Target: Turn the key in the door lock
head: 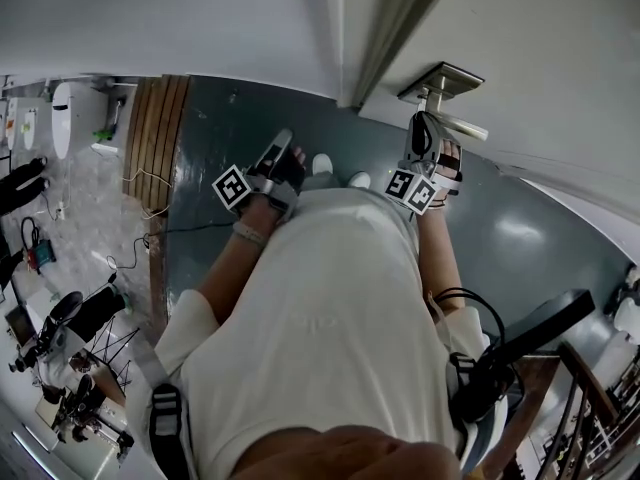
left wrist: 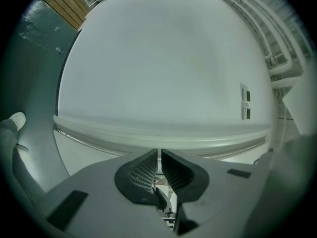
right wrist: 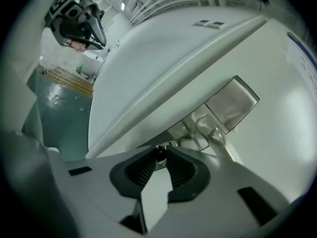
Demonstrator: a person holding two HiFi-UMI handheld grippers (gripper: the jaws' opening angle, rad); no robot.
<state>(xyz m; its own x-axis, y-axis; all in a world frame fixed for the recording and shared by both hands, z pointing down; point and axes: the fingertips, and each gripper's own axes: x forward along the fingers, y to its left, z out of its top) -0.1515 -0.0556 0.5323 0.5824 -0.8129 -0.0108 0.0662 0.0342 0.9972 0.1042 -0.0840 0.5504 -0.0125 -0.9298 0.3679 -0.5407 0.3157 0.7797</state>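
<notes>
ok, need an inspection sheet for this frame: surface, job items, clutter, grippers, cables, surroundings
Surface: dark grey-green floor, with a wooden strip along its left side.
Job's things: white door with a metal door handle; small dark key at the door, next to the handle.
Clutter: dark equipment at far left, too small to name.
Grippers: right gripper shut on the key; left gripper shut, nothing between its jaws, held away from the handle.
Cables: thin cables on the floor by the wooden strip; black cable by the person's right arm.
Surroundings: white wall.
</notes>
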